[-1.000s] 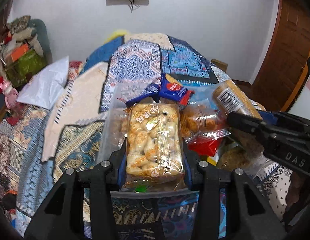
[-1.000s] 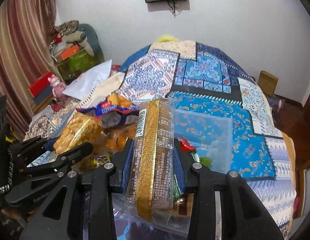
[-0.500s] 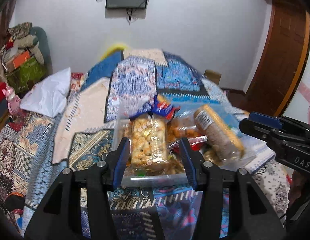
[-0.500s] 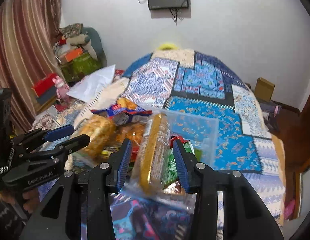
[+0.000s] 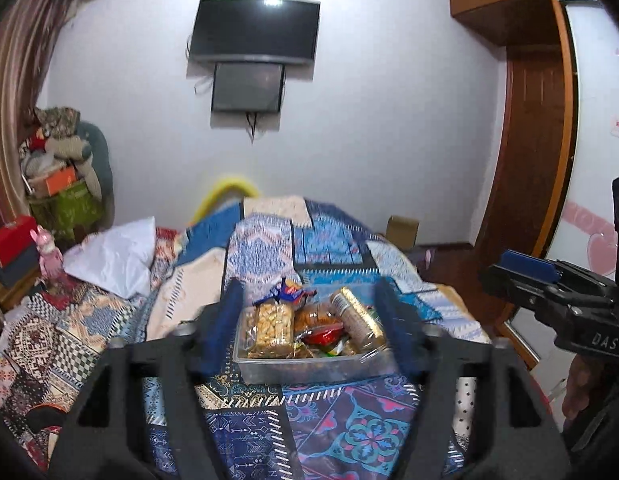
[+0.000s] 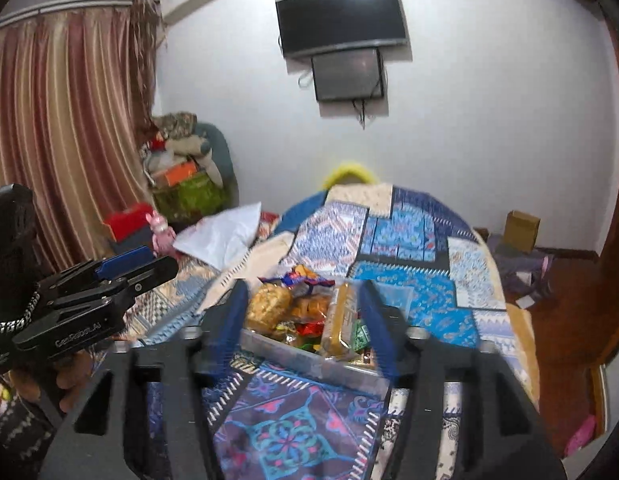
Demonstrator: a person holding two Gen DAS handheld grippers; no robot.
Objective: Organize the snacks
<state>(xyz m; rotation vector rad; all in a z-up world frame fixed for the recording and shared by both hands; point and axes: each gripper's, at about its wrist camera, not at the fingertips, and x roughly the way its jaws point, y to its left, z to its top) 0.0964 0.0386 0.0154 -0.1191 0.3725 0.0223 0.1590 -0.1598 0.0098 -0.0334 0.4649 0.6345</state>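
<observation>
We are holding both our left gripper [image 5: 309, 320] and right gripper [image 6: 305, 320] half open and empty above the bed's near edge, where the snack box [image 5: 309, 364] is piled so high that the tall cracker pack [image 6: 339, 320] may be tipping out.

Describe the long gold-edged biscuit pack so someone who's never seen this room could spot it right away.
Start at the bed with the blue patchwork quilt; near its front edge sits a clear plastic bin full of snacks. The gold-edged biscuit pack leans up on the bin's right side, a long clear sleeve with a gold strip, unlike the rounder yellow and orange bags beside it.
</observation>
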